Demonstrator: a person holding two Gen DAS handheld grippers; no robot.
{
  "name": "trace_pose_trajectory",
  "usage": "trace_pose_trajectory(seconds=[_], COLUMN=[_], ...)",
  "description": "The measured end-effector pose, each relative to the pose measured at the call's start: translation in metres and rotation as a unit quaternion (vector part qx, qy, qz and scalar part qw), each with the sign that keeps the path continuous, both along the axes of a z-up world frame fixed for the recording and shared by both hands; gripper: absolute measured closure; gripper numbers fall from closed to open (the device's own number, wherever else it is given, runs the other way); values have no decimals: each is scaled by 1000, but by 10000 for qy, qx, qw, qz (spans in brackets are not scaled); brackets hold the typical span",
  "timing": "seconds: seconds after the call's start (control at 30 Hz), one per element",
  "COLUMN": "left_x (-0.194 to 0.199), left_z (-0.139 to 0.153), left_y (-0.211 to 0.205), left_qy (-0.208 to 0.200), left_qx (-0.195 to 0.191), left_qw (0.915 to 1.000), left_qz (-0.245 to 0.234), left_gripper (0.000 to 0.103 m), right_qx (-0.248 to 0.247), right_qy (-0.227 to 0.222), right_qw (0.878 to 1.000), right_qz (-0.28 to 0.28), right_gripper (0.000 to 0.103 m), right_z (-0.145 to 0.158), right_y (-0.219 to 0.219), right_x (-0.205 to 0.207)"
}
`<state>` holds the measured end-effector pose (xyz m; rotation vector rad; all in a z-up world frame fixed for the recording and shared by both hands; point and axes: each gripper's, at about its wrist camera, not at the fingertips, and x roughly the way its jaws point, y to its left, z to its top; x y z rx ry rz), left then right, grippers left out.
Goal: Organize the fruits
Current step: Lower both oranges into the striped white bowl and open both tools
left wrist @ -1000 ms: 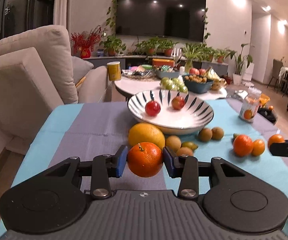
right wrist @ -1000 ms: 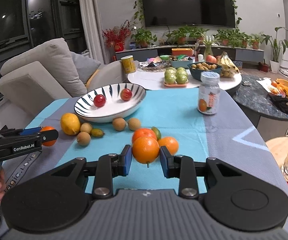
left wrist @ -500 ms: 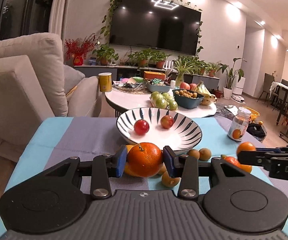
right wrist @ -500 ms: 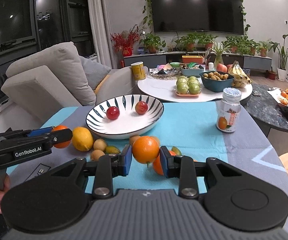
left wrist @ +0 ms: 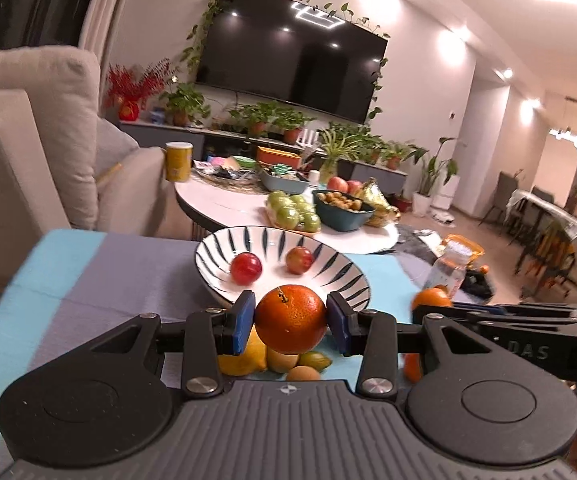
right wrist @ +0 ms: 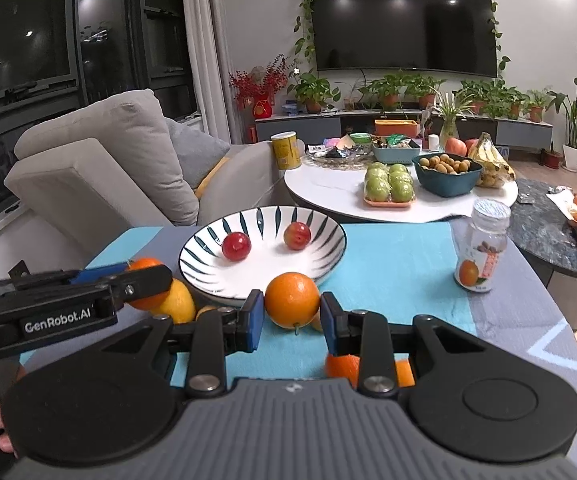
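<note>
two oranges: one round orange fruit in each gripper, both held in the air near the front rim of the white bowl with dark blue stripes (right wrist: pixel 328 254)
left orange (left wrist: pixel 290 319): clamped between the blue pads of the left gripper (left wrist: pixel 290 322); stem nub points up and slightly left; round, no clear long axis
right orange (right wrist: pixel 292 300): pinched by the right gripper (right wrist: pixel 291 316), jaws fairly wide on it; stem points down
bowl contents: two small red fruits (right wrist: pixel 236 245), apart from each other
room: centre and front of bowl bare; yellow lemon (right wrist: pixel 176 304) and small brown fruits crowd just below the left orange
edges: turquoise and grey tablecloth (right wrist: pixel 400 264); clear plastic bottle (right wrist: pixel 482 250) stands well right
change: bowl now sits directly behind both oranges, closer than a second ago
</note>
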<state>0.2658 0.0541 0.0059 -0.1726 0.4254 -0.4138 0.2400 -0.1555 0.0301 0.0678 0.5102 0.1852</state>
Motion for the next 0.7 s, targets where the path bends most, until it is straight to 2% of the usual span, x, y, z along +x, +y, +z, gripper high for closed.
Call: trace_pose_trajectory(seconds=[0.2,0.7], left_x=[7,29], left_z=[0,4], left_y=[0,-12], left_qy=[-57,-142], left_qx=[-86,23], left_qw=[9999,9998], left_qz=[5,160], left_gripper=[66,66], right_qx=[4,-59], right_qy=[-54,-8], right_qw=[9999,9997], right_qz=[105,256], right_gripper=[42,42], right_z=[1,-5], right_y=[7,15], right_x=[9,34])
